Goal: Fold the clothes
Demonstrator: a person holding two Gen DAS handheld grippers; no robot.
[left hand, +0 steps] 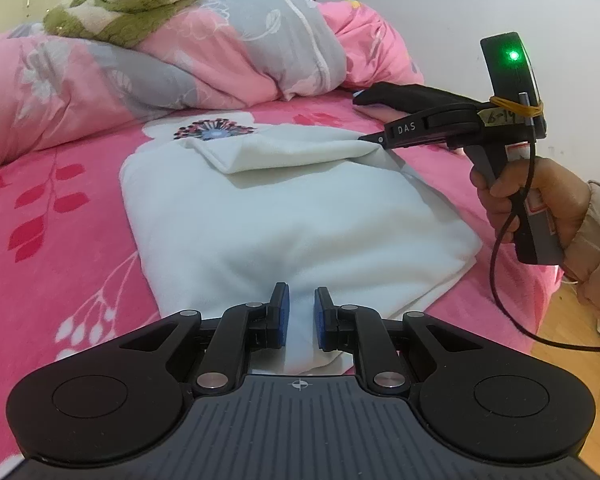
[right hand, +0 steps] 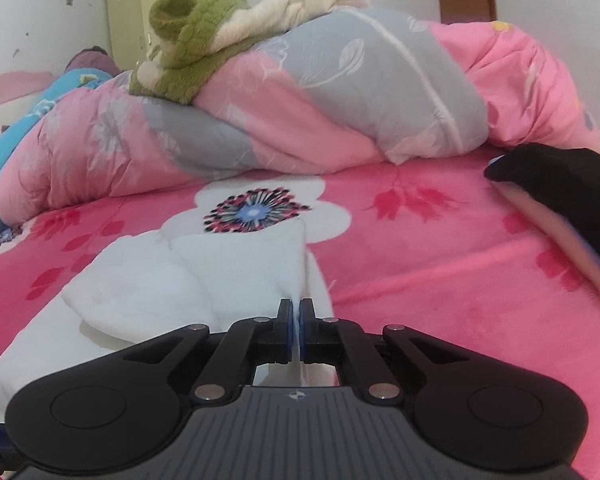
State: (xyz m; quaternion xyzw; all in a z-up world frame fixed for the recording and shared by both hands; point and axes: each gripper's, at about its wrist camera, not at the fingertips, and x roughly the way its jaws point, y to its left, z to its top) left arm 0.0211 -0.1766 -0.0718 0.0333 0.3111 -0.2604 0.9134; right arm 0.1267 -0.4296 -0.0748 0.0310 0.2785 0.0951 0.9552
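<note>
Home bedroom: bed w/ pink floral blanket [right hand: 440,240], bunched quilt [right hand: 320,112], cream wardrobe [right hand: 172,0] in bkgd.

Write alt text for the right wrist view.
The right tongs are shut on a fold of a white garment lying on a pink floral bedspread. A bunched pink and grey quilt lies behind.
</note>
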